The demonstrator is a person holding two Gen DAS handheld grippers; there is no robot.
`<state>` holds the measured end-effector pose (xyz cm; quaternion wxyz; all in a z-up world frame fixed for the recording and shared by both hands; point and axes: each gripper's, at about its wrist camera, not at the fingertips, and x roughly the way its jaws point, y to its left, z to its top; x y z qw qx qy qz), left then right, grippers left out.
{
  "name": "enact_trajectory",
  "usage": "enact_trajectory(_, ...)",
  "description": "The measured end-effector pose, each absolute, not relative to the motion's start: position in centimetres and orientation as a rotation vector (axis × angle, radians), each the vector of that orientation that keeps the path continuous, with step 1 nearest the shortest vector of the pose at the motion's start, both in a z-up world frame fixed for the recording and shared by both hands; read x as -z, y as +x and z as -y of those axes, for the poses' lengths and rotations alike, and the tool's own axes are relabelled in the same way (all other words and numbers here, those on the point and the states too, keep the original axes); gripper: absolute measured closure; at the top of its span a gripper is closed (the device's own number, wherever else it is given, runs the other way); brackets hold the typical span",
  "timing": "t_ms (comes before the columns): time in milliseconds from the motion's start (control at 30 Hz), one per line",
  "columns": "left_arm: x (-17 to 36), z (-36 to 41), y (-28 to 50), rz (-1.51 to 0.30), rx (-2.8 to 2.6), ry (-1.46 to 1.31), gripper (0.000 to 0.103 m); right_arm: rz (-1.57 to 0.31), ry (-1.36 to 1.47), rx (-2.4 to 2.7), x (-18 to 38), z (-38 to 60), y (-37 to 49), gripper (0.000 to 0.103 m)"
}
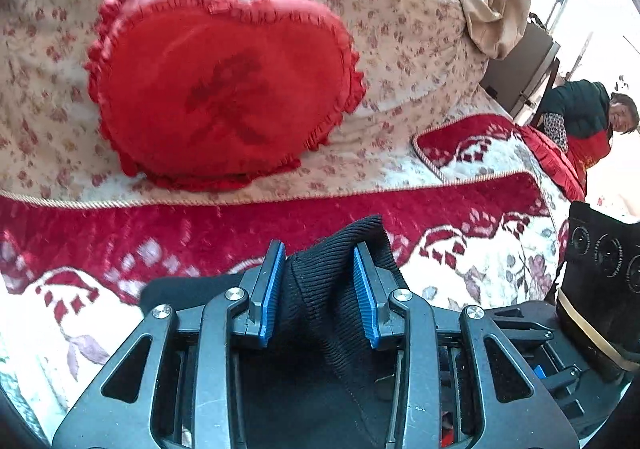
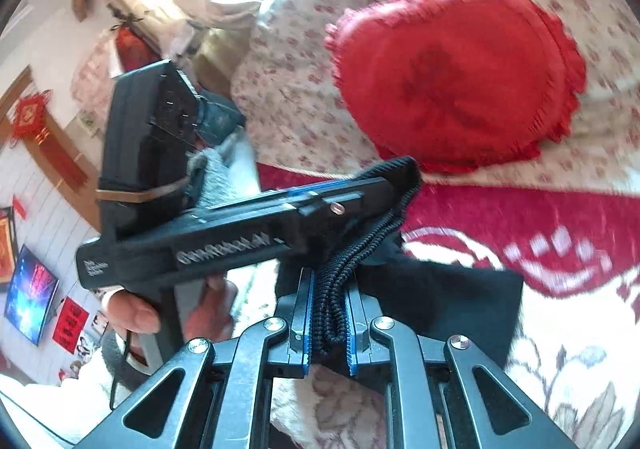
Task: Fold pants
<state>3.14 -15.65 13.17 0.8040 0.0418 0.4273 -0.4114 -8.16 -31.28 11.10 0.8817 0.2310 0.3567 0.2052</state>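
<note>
Nearest us, the left gripper (image 1: 320,289) clamps the ribbed waistband of the black pants (image 1: 340,249), jaws partly closed on bunched cloth; our right gripper (image 2: 328,313) pinches the same band edge-on, nearly shut. We hold both close together, lifted above the red blanket (image 1: 200,225), probably to align the halves, the heart cushion (image 1: 224,89) beyond
</note>
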Motion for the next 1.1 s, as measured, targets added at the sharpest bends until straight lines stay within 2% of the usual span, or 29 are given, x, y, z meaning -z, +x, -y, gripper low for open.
enact_trajectory(233,-17.0,14.0,3.2,-0.853,0.875,0.075,0.07,-0.656,0.428,-0.501,-15.2,29.6,-8.0,0.091)
enact_trajectory(400,-16.2,15.7,1.9,-0.864,0.907,0.095,0.07,-0.665,0.401,-0.488,-15.5,29.7,-9.2,0.091)
enact_trajectory(567,-10.9,18.9,0.7,-0.967,0.909,0.13,0.07,-0.77,0.438,-0.408,-11.5,32.2,-10.9,0.091)
enact_trajectory(700,-5.7,20.7,1.1,-1.082,0.876,0.097,0.07,-0.915,0.499,-0.277,-5.4,34.9,-10.9,0.091)
enact_trajectory(833,-5.1,19.9,1.4,-1.1,0.853,0.052,0.07,-0.974,0.537,-0.204,-3.2,36.7,-11.0,0.091)
enact_trajectory(900,-6.6,18.9,1.4,-1.076,0.842,0.046,0.062,-0.94,0.554,-0.186,-4.3,37.4,-11.3,0.091)
enact_trajectory(967,-8.5,17.4,1.4,-1.016,0.813,0.054,0.04,-0.893,0.534,-0.187,-6.1,37.9,-11.3,0.091)
enact_trajectory(1100,-9.8,14.7,1.7,-0.965,0.733,0.08,0.037,-0.871,0.494,-0.243,-7.9,36.4,-9.7,0.091)
